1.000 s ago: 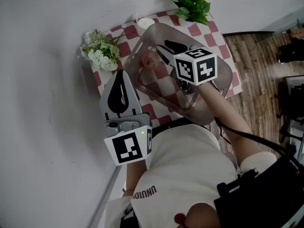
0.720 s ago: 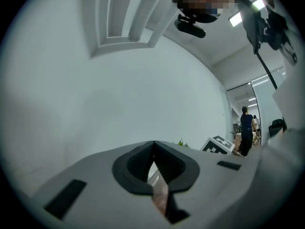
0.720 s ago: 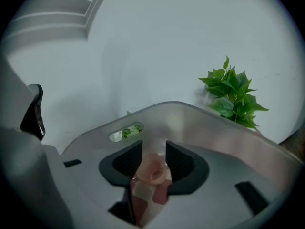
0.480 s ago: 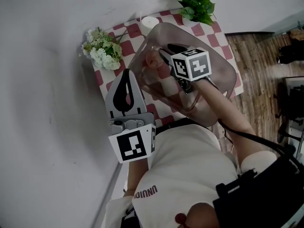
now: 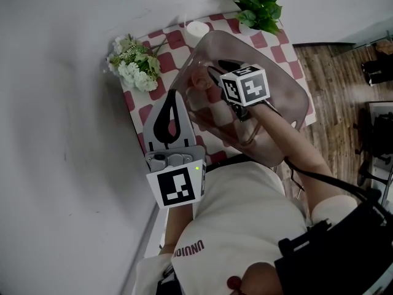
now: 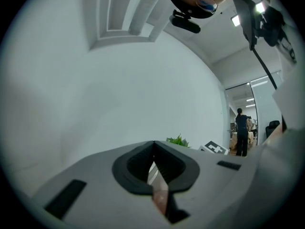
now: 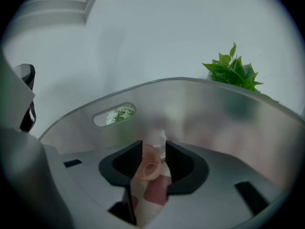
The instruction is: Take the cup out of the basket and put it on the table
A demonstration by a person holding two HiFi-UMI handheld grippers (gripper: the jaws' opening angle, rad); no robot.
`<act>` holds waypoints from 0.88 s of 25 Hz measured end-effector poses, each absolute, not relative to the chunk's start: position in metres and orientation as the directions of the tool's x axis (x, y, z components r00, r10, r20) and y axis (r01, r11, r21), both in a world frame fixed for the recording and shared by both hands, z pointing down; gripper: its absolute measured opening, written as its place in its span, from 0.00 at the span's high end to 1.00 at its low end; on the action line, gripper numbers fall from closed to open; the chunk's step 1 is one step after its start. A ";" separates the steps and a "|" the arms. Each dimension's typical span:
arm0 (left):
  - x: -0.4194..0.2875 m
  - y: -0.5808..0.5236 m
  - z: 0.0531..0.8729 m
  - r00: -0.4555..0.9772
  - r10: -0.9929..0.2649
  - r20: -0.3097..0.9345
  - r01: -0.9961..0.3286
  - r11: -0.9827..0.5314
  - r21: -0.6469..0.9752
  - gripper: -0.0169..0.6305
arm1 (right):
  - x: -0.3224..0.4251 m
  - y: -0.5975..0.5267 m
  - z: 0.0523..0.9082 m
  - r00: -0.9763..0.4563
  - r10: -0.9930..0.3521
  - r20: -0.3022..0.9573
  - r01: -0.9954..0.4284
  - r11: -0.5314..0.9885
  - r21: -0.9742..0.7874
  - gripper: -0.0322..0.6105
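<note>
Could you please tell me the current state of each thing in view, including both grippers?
basket: upright on the table, open-topped.
cup: lying on its side inside the basket, not gripped.
right gripper: reaching into the basket, jaws open and just been opening, cup between them.
left gripper: jaws shut, empty, outside the basket.
green plant: upright at the table's far corner.

left gripper [image 6: 153,151]: jaws together | plant [image 6: 177,140] beyond | white wall [image 6: 119,80] ahead
</note>
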State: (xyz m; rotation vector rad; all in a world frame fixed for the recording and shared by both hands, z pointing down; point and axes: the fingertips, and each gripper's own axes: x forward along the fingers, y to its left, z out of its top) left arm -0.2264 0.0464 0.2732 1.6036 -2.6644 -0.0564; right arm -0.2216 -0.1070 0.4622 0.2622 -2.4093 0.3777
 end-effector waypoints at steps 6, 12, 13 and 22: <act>-0.232 0.047 0.277 -0.474 -0.880 0.018 -0.880 0.474 0.027 0.96 | -0.222 -0.106 0.475 -0.738 -0.087 0.669 -0.280 0.942 -0.185 0.71; -0.235 0.046 0.280 -0.480 -0.877 0.028 -0.876 0.481 0.040 0.96 | -0.222 -0.104 0.488 -0.721 -0.070 0.689 -0.267 0.946 -0.183 0.71; -0.236 0.046 0.280 -0.479 -0.878 0.026 -0.877 0.479 0.032 0.96 | -0.222 -0.104 0.490 -0.718 -0.069 0.693 -0.267 0.946 -0.183 0.71; -0.238 0.045 0.283 -0.487 -0.872 0.048 -0.871 0.489 0.051 0.96 | -0.222 -0.103 0.504 -0.700 -0.056 0.712 -0.265 0.946 -0.186 0.71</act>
